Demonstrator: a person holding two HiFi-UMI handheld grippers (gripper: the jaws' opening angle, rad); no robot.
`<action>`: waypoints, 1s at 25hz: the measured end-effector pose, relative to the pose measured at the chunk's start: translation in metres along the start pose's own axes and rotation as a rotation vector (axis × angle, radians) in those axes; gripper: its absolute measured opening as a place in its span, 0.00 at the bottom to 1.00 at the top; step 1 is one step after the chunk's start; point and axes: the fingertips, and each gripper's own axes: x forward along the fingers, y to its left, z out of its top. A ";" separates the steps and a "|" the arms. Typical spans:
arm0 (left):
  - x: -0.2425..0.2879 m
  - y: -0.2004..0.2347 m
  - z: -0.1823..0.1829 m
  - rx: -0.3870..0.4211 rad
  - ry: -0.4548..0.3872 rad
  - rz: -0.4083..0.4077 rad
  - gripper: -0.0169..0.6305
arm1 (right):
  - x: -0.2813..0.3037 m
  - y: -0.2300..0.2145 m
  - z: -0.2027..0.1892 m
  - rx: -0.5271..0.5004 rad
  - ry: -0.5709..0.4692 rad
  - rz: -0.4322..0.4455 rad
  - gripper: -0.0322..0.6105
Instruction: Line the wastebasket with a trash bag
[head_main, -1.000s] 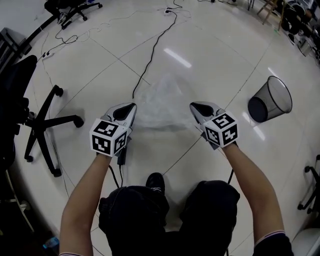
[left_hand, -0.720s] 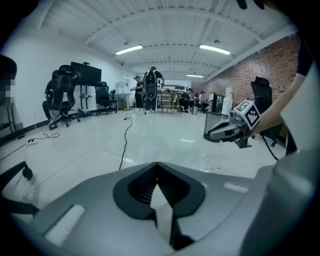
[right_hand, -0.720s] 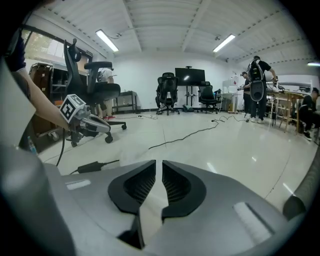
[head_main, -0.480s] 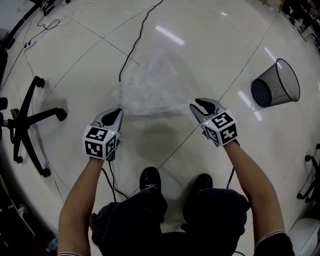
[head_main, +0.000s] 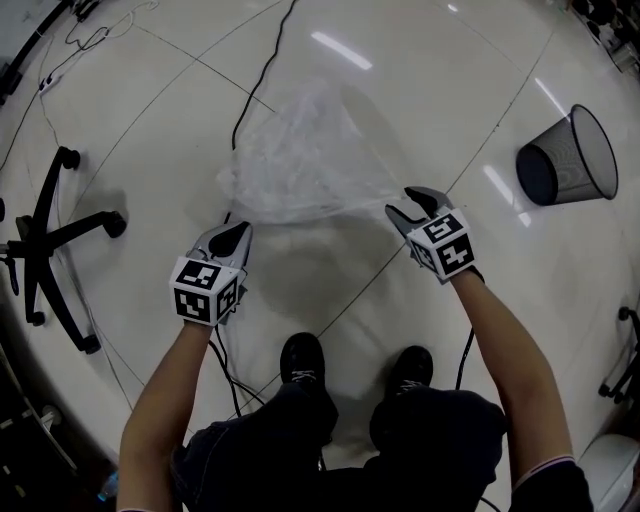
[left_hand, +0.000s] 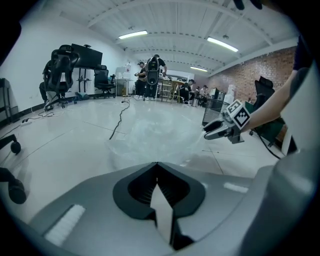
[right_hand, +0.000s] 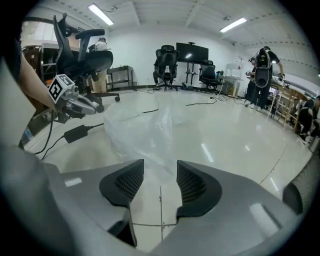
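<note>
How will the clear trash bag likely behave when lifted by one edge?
Probably floppy: the trash bag bunches in crumpled, sagging folds. Likely very light: the film is thin enough to see the floor through it. Possibly slippery, since it looks glossy.

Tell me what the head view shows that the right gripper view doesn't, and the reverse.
Head view only: the person's shoes and the cube on the right gripper. Right gripper view only: a monitor, and that gripper's jaws apart, just opened, the bag loose between their tips. Both: the bag and the left gripper.
</note>
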 end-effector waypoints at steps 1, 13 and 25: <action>0.001 0.000 -0.001 -0.001 0.003 0.000 0.05 | 0.002 -0.001 -0.001 -0.002 0.005 0.001 0.35; 0.003 0.020 -0.023 -0.003 0.082 0.088 0.14 | -0.019 -0.005 0.038 0.000 -0.089 -0.003 0.05; 0.032 0.032 -0.046 0.009 0.192 0.126 0.44 | -0.039 -0.036 0.026 0.059 -0.070 -0.057 0.05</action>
